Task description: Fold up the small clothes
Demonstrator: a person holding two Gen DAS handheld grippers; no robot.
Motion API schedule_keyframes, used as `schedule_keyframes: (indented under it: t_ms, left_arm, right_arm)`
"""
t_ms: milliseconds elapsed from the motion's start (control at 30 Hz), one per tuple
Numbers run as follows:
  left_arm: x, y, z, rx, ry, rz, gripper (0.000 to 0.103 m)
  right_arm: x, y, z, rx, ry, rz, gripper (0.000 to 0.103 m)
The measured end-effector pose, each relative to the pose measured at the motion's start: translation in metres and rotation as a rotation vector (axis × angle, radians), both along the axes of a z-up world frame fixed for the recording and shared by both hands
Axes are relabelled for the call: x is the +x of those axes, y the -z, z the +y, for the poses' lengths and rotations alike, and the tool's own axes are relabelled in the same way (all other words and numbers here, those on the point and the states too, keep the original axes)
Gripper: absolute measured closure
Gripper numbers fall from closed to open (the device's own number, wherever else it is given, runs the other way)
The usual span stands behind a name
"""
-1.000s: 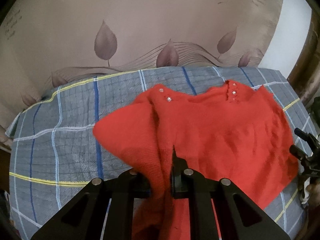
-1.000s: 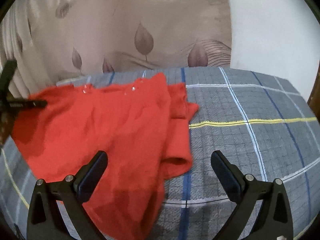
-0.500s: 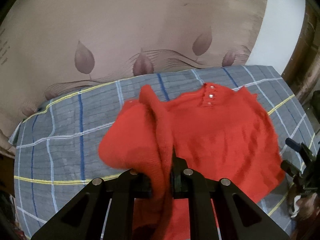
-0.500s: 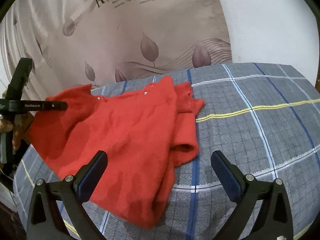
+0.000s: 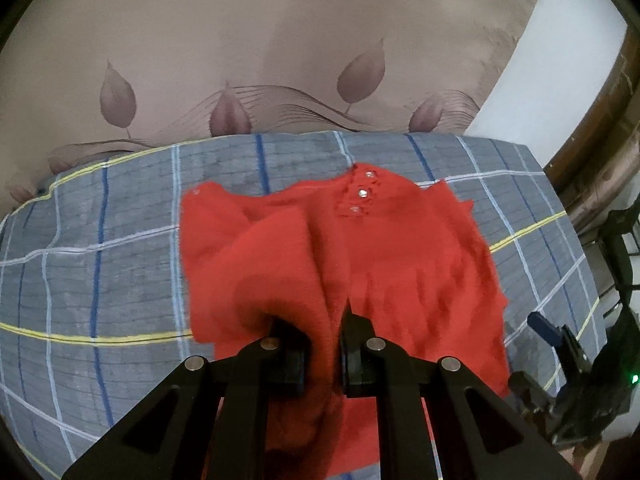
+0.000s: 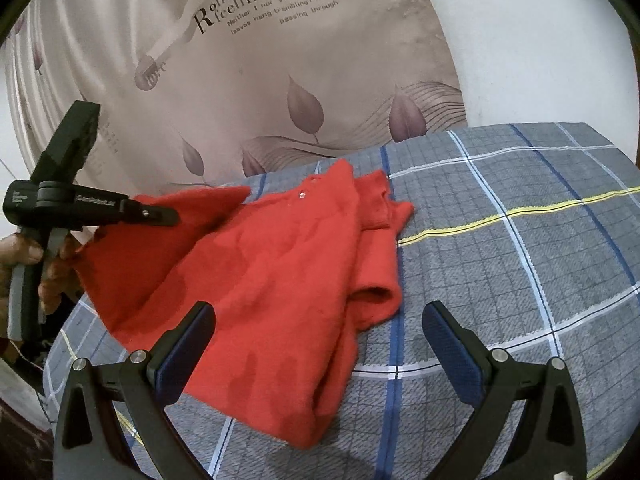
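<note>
A small red knit sweater [image 5: 400,256] with silver buttons lies on a grey plaid cloth [image 5: 100,264]. My left gripper [image 5: 325,332] is shut on a fold of the sweater's left side and holds it lifted above the cloth. In the right wrist view the sweater [image 6: 280,272] lies left of centre, its right sleeve folded inward. The left gripper [image 6: 160,216] shows there at the left, raised, with red fabric hanging from it. My right gripper [image 6: 318,332] is open and empty, hovering over the sweater's near right edge.
A beige curtain [image 5: 280,60] with leaf prints hangs behind the surface. A white wall [image 6: 540,40] is at the back right. A wooden frame [image 5: 600,128] stands at the right edge. Bare plaid cloth [image 6: 520,260] lies right of the sweater.
My left gripper has carried the held side of the sweater up and to the right, over the body. My right gripper has drawn back, still open.
</note>
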State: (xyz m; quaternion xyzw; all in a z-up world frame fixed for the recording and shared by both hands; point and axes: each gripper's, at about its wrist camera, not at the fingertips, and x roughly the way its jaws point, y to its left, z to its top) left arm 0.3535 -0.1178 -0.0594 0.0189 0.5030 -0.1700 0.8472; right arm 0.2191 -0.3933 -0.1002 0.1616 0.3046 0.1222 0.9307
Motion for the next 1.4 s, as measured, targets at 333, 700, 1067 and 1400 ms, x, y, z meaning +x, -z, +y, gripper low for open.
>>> schedule_keyframes:
  t_ms: [333, 700, 1067, 1400]
  left_arm:
    - [0.012, 0.002, -0.023, -0.138, -0.075, 0.087, 0.091]
    - [0.011, 0.005, -0.061, -0.264, -0.118, 0.127, 0.091]
    - [0.005, 0.014, -0.109, -0.340, -0.006, 0.178, 0.082]
    - [-0.028, -0.053, -0.095, -0.520, 0.147, -0.048, 0.050]
  right_arm:
    - [-0.001, 0.000, -0.005, 0.040, -0.003, -0.012, 0.000]
    - [-0.002, 0.000, -0.010, 0.078, 0.000, -0.021, 0.000]
    - [-0.001, 0.001, -0.016, 0.114, 0.009, -0.015, 0.000]
    - [0.000, 0.004, -0.025, 0.159, 0.021, -0.014, 0.000]
